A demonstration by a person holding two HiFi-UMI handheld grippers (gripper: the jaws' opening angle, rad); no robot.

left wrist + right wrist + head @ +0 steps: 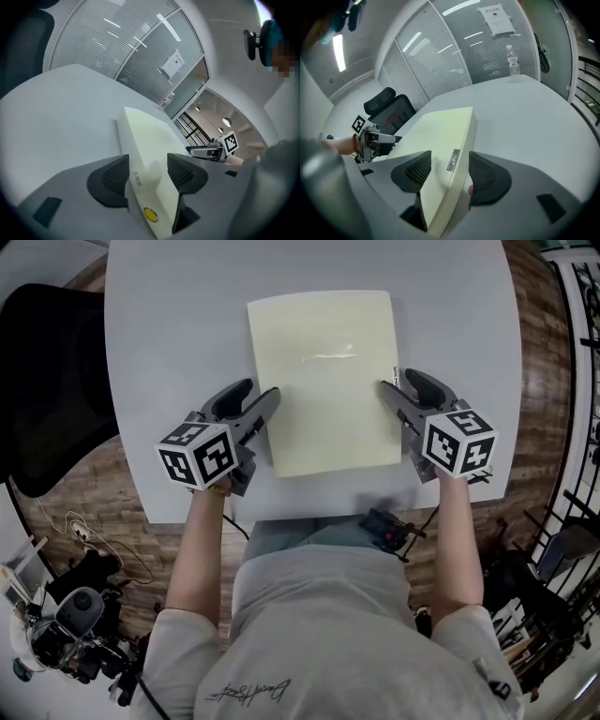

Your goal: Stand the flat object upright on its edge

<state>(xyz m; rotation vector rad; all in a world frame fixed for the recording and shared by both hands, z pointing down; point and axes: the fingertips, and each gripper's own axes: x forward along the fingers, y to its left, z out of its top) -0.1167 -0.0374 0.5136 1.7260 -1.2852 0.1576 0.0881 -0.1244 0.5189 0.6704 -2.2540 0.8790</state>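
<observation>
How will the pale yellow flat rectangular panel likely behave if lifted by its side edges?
Probably stiff: the pale yellow panel shows thick, straight edges. Its glossy top may prove slippery. Thin for its breadth, it would likely tip once upright.

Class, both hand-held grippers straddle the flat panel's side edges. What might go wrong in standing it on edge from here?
The left hand-held gripper and right hand-held gripper stand open; lifting before they close would likely leave the panel flat. Both sit toward its near end, so it may pivot. On the smooth table its bottom edge may slide.
</observation>
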